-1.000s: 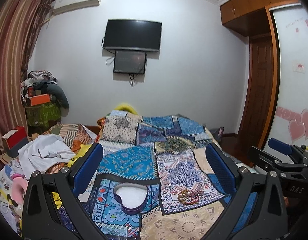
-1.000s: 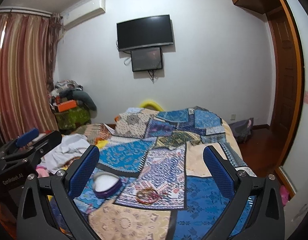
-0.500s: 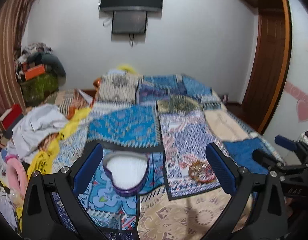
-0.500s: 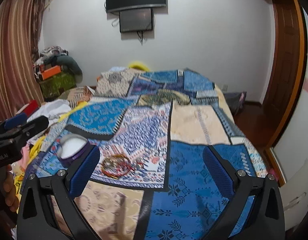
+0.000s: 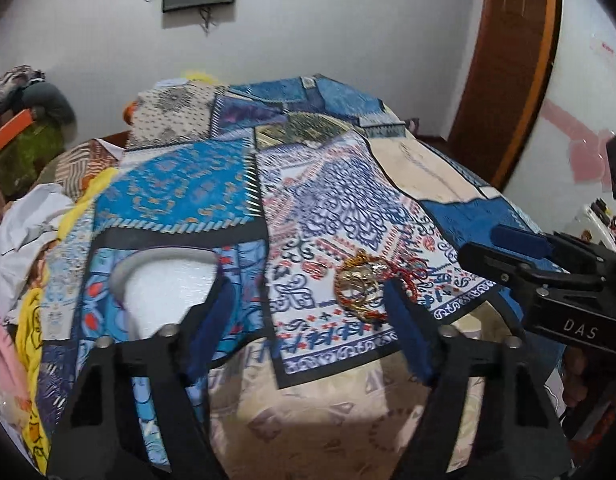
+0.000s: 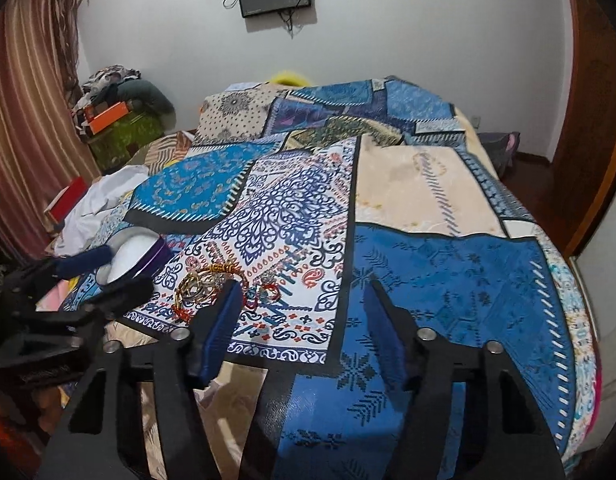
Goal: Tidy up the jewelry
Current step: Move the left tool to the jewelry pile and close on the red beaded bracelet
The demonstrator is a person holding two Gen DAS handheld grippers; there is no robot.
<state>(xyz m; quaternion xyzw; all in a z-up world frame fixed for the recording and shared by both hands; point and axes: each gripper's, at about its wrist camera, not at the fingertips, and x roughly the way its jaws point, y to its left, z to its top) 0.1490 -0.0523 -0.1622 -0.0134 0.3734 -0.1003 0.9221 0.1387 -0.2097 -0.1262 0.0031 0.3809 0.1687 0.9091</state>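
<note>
A heap of gold bangles and red thread bracelets (image 5: 362,288) lies on the patterned bedspread, also seen in the right wrist view (image 6: 212,284). A purple heart-shaped box (image 5: 164,280) with white lining sits to its left; it also shows in the right wrist view (image 6: 136,258). My left gripper (image 5: 308,320) is open and empty, low over the bed, its right finger beside the heap. My right gripper (image 6: 300,320) is open and empty, its left finger just right of the heap.
A patchwork bedspread (image 6: 448,272) covers the bed. White and yellow clothes (image 5: 32,232) are piled at the left edge. A cluttered stand (image 6: 120,120) and a curtain (image 6: 24,140) stand on the left, a wooden door (image 5: 504,64) on the right.
Both grippers have tilted down and moved closer to the bed. Their jaws have narrowed but stay open. The jewelry heap and box now sit near the fingertips.
</note>
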